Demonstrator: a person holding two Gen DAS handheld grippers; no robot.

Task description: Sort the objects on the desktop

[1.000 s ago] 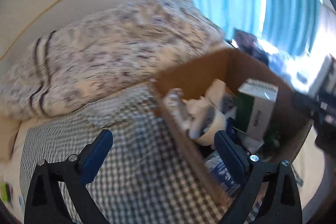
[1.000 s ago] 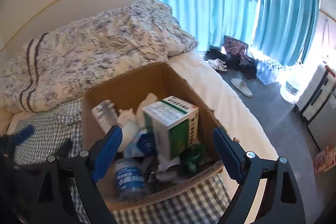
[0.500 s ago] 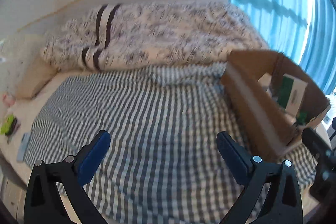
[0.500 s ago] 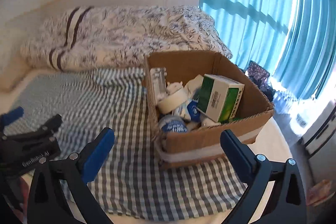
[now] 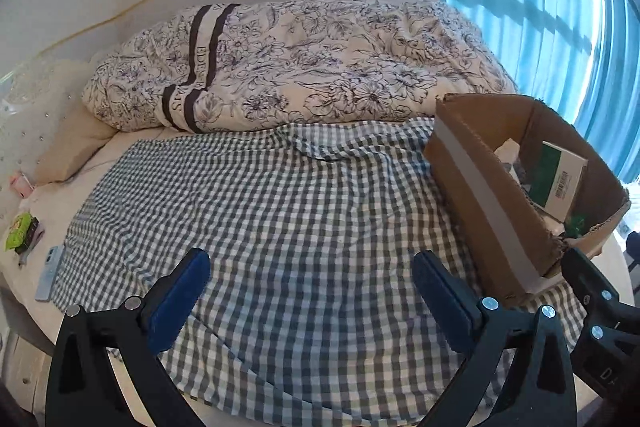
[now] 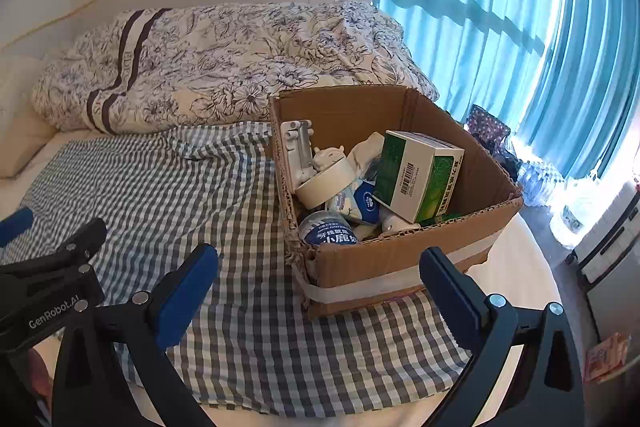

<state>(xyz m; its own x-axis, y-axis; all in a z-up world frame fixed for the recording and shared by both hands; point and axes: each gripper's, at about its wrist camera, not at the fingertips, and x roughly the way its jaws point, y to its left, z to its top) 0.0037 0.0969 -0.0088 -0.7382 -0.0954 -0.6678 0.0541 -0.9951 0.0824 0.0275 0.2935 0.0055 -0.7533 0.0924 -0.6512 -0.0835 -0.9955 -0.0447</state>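
An open cardboard box stands on a checked cloth spread over a bed. Inside it lie a green-and-white carton, a roll of tape, a white holder, a round blue-labelled tub and small packets. The same box sits at the right of the left wrist view. My right gripper is open, hanging in front of the box and back from it. Left of the box, my left gripper is open over bare cloth. Neither holds anything.
A floral duvet is heaped behind the cloth. Small items lie on the mattress's left edge: a green packet and a light blue phone. Blue curtains hang to the right, with bags and bottles on the floor below.
Both grippers have pulled back and away from the box. The left view swung left from the box interior to the cloth. Both stay open with nothing held.
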